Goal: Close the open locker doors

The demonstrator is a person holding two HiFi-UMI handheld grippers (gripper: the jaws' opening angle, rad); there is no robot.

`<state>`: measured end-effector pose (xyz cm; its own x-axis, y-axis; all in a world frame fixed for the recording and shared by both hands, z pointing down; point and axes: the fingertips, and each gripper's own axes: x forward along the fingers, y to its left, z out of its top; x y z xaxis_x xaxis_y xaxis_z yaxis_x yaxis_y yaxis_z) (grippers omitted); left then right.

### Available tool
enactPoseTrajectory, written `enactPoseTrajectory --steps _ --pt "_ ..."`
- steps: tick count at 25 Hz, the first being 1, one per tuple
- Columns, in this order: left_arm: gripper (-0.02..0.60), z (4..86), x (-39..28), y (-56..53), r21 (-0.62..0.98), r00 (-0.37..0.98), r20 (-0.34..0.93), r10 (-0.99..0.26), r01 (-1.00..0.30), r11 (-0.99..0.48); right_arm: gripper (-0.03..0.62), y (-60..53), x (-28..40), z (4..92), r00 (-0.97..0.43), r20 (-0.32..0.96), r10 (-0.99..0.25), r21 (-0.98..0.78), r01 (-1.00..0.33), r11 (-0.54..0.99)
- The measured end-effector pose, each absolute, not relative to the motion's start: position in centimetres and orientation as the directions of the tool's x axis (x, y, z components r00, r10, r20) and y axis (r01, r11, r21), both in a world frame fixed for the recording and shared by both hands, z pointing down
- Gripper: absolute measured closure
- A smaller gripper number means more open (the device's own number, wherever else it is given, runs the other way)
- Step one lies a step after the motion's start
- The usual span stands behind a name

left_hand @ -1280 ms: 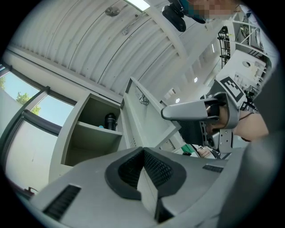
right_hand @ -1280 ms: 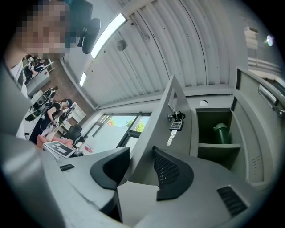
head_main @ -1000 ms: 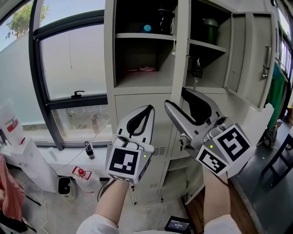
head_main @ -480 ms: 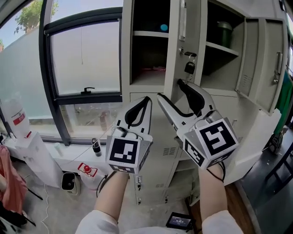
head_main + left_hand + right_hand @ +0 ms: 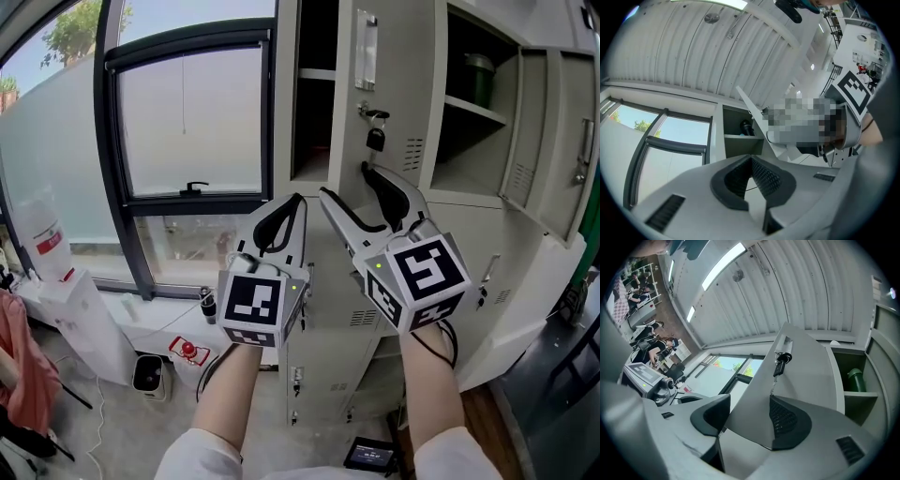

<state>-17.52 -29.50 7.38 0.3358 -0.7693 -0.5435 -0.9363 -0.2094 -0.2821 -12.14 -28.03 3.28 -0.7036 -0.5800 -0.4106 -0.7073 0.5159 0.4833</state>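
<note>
A beige locker (image 5: 323, 309) stands ahead with its upper doors open. The left upper door (image 5: 361, 84), with a key and padlock (image 5: 375, 139) hanging from it, has swung partway across its compartment. My right gripper (image 5: 345, 183) straddles that door's lower edge. Its jaws are opening, with the door panel (image 5: 806, 371) between the pads (image 5: 787, 420). My left gripper (image 5: 298, 202) is shut and empty, just left of the door. The right upper door (image 5: 553, 131) stands wide open beside a shelf that holds a green canister (image 5: 478, 80).
A lower right door (image 5: 520, 281) hangs ajar. A dark-framed window (image 5: 187, 122) fills the left wall. Below it are a white bottle (image 5: 47, 239), white boxes, a red-marked item (image 5: 187, 352) and a pink cloth (image 5: 19, 375). A small dark device (image 5: 370, 457) lies on the floor near my feet.
The left upper door has swung leftward across its compartment, hiding more of the shelves. The right gripper's jaws have spread wider around the door. Both grippers have risen slightly in the view.
</note>
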Motion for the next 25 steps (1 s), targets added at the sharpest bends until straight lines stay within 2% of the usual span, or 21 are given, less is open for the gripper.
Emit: enactPoseTrajectory --steps 25 --pt "0.554 6.8 -22.0 -32.7 -0.267 0.311 -0.562 -0.766 -0.945 -0.189 0.356 -34.8 -16.7 3.8 -0.706 -0.343 -0.62 0.488 -0.698 0.524"
